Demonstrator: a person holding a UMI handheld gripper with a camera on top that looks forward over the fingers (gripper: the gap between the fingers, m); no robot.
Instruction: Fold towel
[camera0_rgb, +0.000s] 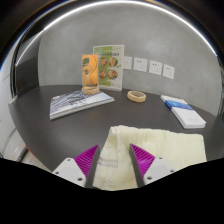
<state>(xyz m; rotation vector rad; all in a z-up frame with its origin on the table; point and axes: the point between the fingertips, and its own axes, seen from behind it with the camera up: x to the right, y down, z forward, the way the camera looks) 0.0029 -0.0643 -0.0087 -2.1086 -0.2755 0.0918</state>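
Note:
A pale cream towel (150, 143) lies on the dark grey table (110, 108), just ahead of the fingers and reaching back between them. A raised fold of it stands between the two purple pads. My gripper (112, 158) is open, with a gap between each pad and the cloth. The left fingertip (90, 155) and the right fingertip (138, 156) sit over the towel's near edge. The towel's near part is hidden below the fingers.
Beyond the towel, a magazine (78, 102) lies at the left, a roll of tape (135, 96) in the middle and a white-and-blue box (182, 112) at the right. An orange pack (90, 72) and a leaflet (108, 66) stand against the wall with sockets (150, 66).

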